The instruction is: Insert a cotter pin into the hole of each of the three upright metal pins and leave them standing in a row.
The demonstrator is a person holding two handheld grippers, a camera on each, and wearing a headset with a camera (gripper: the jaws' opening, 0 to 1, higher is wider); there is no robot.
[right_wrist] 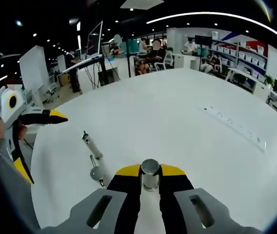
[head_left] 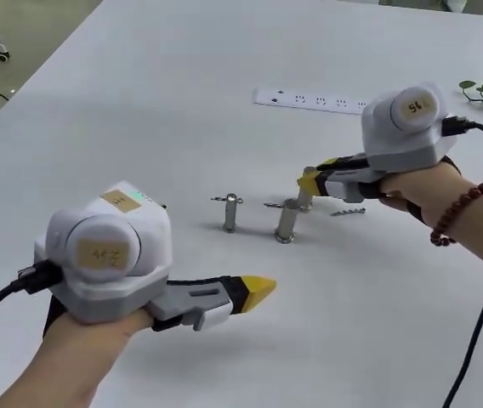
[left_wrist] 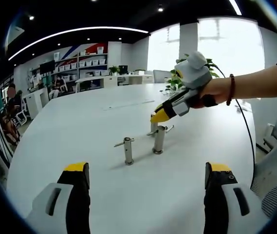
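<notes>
Left gripper (head_left: 258, 291) open, right gripper (head_left: 309, 182) clamping upright metal pin (right_wrist: 150, 178)

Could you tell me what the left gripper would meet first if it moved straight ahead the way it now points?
Probably the nearest upright pin, the one with a cotter pin through it. It stands nearly straight ahead of the left gripper, whose jaws are open, though depth is unclear.

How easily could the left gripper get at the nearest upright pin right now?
Probably yes, fairly easily: bare table lies between the left gripper, jaws open, and the nearest upright pin, and the right gripper is clamped on the farthest pin, out of the way.
</notes>
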